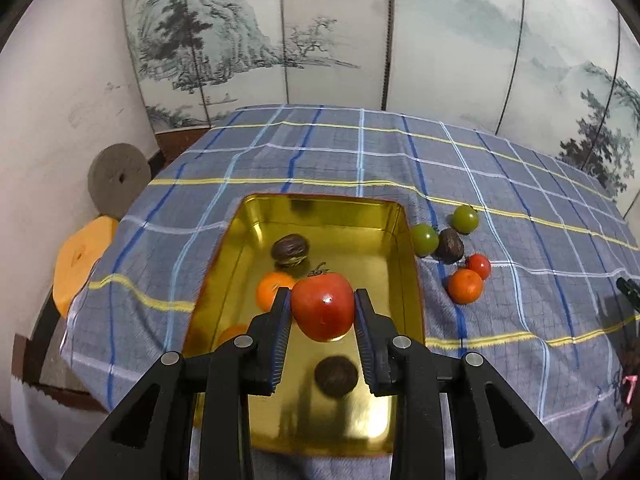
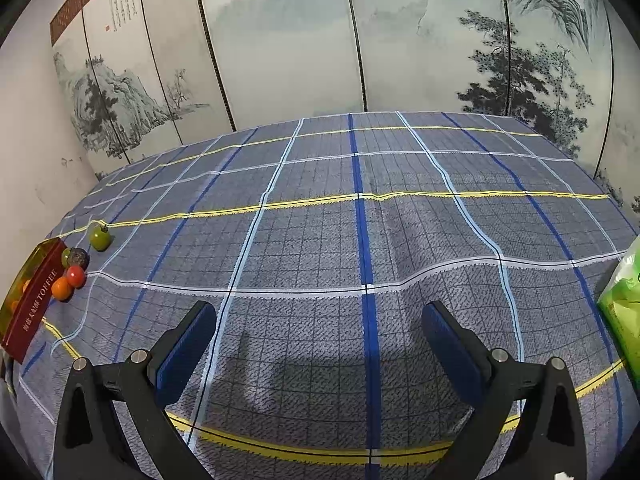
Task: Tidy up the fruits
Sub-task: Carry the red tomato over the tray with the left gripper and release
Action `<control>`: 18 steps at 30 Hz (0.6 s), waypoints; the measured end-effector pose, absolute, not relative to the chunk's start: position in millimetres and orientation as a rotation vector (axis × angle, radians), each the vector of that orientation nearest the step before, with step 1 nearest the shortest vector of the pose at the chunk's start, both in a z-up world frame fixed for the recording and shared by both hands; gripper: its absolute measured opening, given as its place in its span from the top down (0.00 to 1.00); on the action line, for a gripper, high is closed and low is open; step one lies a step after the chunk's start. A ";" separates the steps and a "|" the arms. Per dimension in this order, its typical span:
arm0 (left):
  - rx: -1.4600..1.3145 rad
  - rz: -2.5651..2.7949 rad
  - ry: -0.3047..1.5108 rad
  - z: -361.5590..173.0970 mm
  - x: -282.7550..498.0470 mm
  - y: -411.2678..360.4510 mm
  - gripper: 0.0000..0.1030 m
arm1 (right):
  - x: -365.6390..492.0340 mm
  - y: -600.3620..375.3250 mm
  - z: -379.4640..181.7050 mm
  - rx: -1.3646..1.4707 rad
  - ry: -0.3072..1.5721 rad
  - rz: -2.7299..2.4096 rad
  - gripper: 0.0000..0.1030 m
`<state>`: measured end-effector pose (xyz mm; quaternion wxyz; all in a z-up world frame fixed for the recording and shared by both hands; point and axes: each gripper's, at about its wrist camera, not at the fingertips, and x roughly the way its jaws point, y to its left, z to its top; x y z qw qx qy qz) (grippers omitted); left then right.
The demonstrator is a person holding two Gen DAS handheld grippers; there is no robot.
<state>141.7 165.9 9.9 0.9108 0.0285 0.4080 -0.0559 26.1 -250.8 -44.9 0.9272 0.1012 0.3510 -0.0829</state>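
My left gripper is shut on a red tomato and holds it above the gold tin tray. In the tray lie an orange, a dark wrinkled fruit and another dark fruit. To the right of the tray, on the cloth, lie two green fruits, a dark fruit, a small red tomato and an orange. My right gripper is open and empty over bare cloth. In its view the tray and loose fruits are far left.
A checked blue-grey cloth covers the table. A painted folding screen stands behind. A green packet lies at the right edge. A grey disc and an orange stool stand left of the table.
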 end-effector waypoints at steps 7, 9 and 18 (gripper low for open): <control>0.128 -0.117 0.849 -2.2 169.8 142.4 0.69 | 26.3 -249.9 -45.4 0.207 0.722 -0.171 0.00; 0.139 -0.121 0.858 -5.9 177.4 139.2 0.69 | 26.5 -249.9 -45.3 0.206 0.721 -0.172 0.00; 0.199 -0.099 0.896 -22.5 200.5 132.4 0.69 | 26.6 -249.5 -47.7 0.203 0.725 -0.177 0.00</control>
